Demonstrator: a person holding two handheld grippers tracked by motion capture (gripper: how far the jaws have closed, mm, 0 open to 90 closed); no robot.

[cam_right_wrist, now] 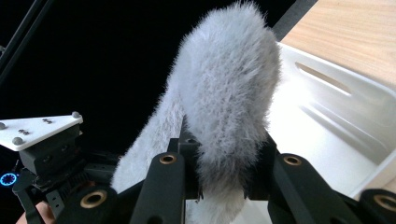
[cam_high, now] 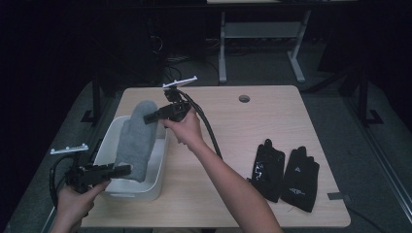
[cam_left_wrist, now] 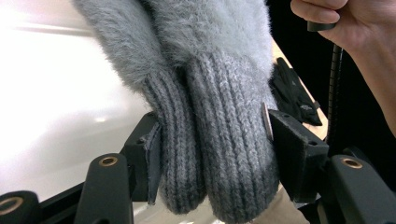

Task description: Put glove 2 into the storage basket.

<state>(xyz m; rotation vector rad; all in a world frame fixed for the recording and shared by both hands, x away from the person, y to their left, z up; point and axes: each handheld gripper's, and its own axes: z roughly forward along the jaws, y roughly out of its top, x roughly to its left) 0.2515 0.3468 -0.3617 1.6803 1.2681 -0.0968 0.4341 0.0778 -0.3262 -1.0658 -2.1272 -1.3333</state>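
L gripper [cam_left_wrist: 212, 154] clamps ribbed cuffs of fluffy grey knit mittens [cam_high: 137, 140]; R gripper [cam_high: 154, 116] pinches tips. Pair above white plastic bin [cam_high: 154, 187], unreleased; black gloves [cam_high: 284, 171] right of bin, untouched.

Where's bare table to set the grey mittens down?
Widest bare patch: table between the white bin and the black gloves, running back to the cable hole. The right forearm crosses its near part. Crowded: the bin, where both grippers hold the grey mittens, and the near right corner.
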